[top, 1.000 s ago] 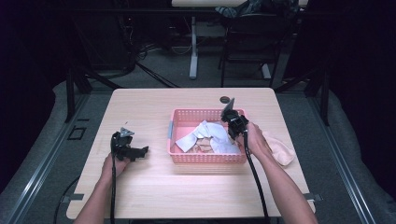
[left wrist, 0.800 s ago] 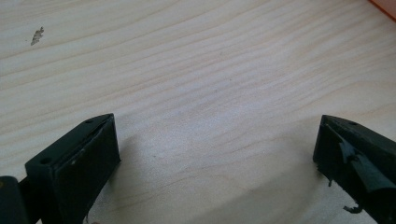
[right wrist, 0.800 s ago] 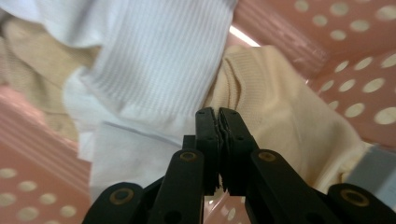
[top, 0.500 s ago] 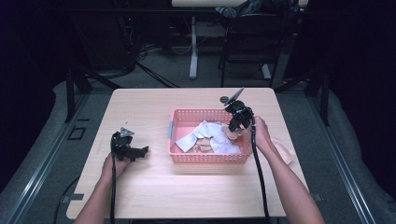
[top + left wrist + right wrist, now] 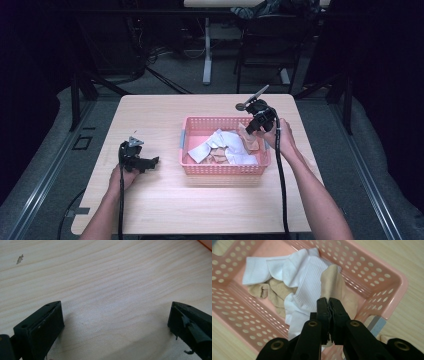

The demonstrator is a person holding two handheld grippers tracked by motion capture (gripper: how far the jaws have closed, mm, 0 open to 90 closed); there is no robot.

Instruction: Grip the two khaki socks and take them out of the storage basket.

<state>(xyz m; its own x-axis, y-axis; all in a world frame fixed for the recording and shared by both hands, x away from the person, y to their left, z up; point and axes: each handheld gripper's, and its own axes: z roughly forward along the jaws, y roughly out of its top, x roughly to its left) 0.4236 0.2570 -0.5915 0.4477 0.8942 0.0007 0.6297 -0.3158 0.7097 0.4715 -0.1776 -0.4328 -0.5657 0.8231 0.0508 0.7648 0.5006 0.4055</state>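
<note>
A pink plastic basket (image 5: 222,171) stands at the middle of the wooden table and holds white socks (image 5: 227,145) and beige socks. My right gripper (image 5: 250,129) hovers over the basket's right end, shut on a beige sock (image 5: 248,141) that hangs from it. In the right gripper view the jaws (image 5: 329,301) pinch the upper fold of that beige sock (image 5: 337,285), which drapes over the white socks (image 5: 294,270) in the basket (image 5: 394,280). My left gripper (image 5: 150,162) rests on the table left of the basket, open; its jaws (image 5: 116,312) stand wide apart over bare wood.
A bit of beige cloth (image 5: 384,338) lies on the table just outside the basket's right wall. The table's far edge (image 5: 205,96) is well behind the basket. Dark floor, cables and chair legs lie beyond it.
My right gripper has risen and shifted a little to the right, drawing the beige sock up out of the pile. The left gripper has not moved.
</note>
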